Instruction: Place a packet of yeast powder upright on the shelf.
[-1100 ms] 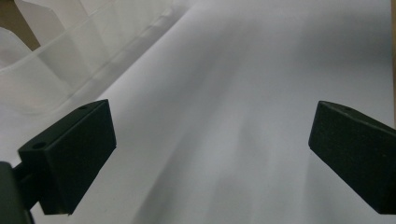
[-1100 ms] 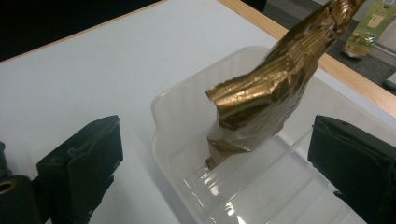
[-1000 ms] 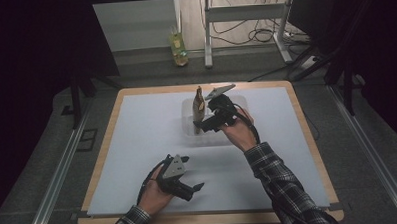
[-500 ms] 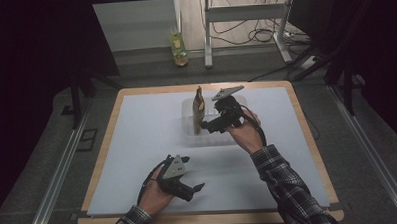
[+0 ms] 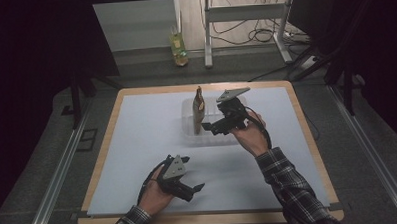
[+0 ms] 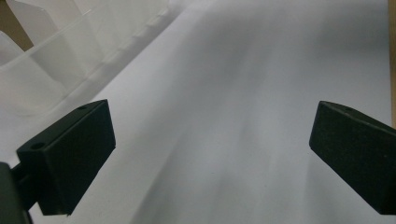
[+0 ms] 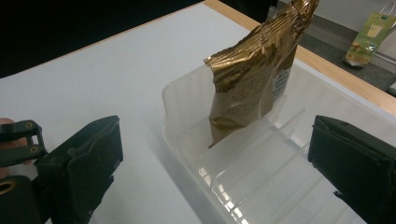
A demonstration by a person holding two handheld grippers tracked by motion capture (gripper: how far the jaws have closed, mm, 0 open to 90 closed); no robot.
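A crinkled gold pouch [image 5: 199,108] [image 7: 252,74] stands upright in the left end slot of a clear plastic rack [image 5: 193,137] [image 7: 261,177] at the table's back centre. My right gripper [image 5: 210,126] [image 7: 215,154] hovers over the rack just right of the pouch. Its jaws are open, holding nothing, and the pouch sits a little beyond them. My left gripper [image 5: 194,189] [image 6: 210,140] rests near the front edge with its jaws wide apart over the bare white sheet. The rack [image 6: 60,70] lies off to its upper left.
A white sheet [image 5: 137,144] covers the wooden table [image 5: 307,138]. On the floor beyond the table stand a green bottle [image 5: 178,47], metal frame legs and cables. Dark stands flank both sides.
My right gripper has drawn back a little to the right and nearer, away from the pouch, which now stands free. The left gripper has not moved.
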